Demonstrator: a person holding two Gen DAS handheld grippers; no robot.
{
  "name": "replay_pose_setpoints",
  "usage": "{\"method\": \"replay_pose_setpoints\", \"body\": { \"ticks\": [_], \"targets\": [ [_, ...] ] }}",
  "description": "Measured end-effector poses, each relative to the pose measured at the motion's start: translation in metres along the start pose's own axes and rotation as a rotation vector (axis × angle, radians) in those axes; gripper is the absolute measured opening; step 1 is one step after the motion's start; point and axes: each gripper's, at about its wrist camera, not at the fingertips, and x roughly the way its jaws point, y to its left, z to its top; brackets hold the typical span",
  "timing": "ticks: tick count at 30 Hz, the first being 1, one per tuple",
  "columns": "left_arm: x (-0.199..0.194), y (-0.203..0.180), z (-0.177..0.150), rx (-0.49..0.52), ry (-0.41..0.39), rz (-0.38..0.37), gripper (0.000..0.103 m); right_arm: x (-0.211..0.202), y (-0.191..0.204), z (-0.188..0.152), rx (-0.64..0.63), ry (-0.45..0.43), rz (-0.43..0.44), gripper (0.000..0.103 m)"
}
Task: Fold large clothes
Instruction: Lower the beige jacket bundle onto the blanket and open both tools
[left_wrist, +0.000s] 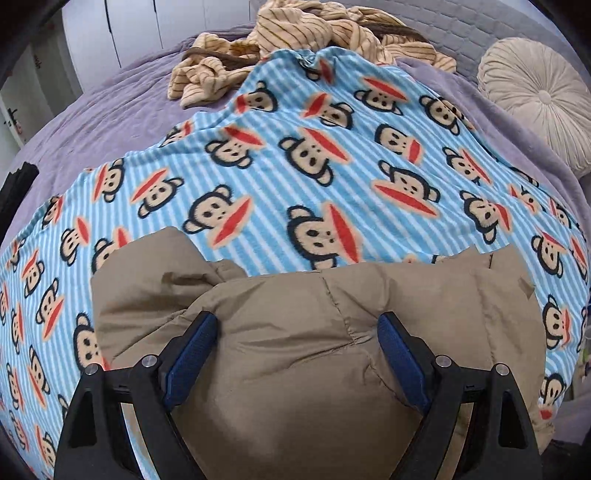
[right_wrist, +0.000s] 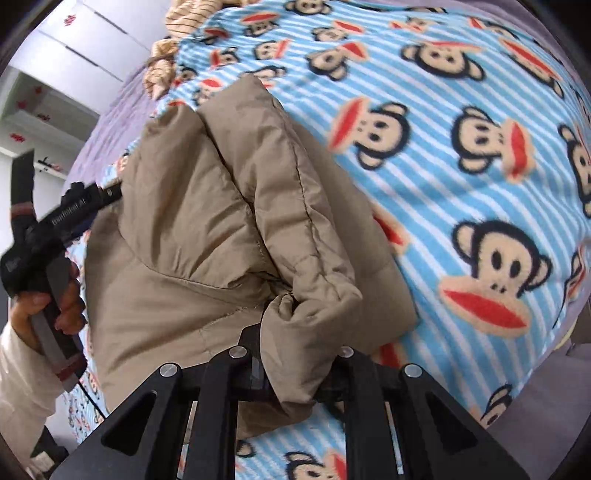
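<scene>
Downward, right tongs (right_wrist: 295, 369) pinching jacket (right_wrist: 229, 221)

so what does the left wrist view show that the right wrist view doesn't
Only the left wrist view shows the round pleated cushion on the purple bedspread, and the left tool's blue pads spread wide over the jacket without pinching it.

Only the right wrist view shows the person's hand holding the left tool from outside, the white cabinets, and the right tool clamped on a fold of the jacket.

Both show the tan puffer jacket lying on the monkey-print blanket, with striped beige fabric beyond.
</scene>
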Motion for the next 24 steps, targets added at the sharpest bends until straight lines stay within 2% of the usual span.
{"method": "replay_pose_setpoints", "body": {
  "ticks": [5,9,11,14,16,19,24],
  "targets": [
    [0.011,-0.009,-0.002,0.024,0.015,0.039,0.090,0.020,-0.031,0.010,0.095,0.045,0.064,0.017],
    [0.012,-0.007,-0.005,0.026,0.013,0.046,0.090,-0.001,-0.035,0.020,0.082,0.110,0.075,0.024],
    [0.012,-0.007,-0.005,0.029,0.015,0.050,0.090,-0.028,-0.031,0.026,0.025,0.068,0.038,0.033],
    [0.008,-0.008,-0.003,0.032,0.023,0.062,0.090,-0.065,-0.020,0.035,-0.065,-0.037,0.017,0.035],
    [0.000,-0.007,-0.003,0.027,0.034,0.074,0.090,-0.076,-0.010,0.045,-0.120,-0.057,0.051,0.035],
    [-0.022,0.001,-0.008,-0.002,0.056,0.084,0.090,-0.060,0.009,0.054,-0.213,0.002,0.077,0.035],
    [-0.068,0.021,-0.041,-0.104,0.092,0.076,0.090,0.006,0.019,0.045,-0.271,0.199,0.037,0.035]
  ]
}}
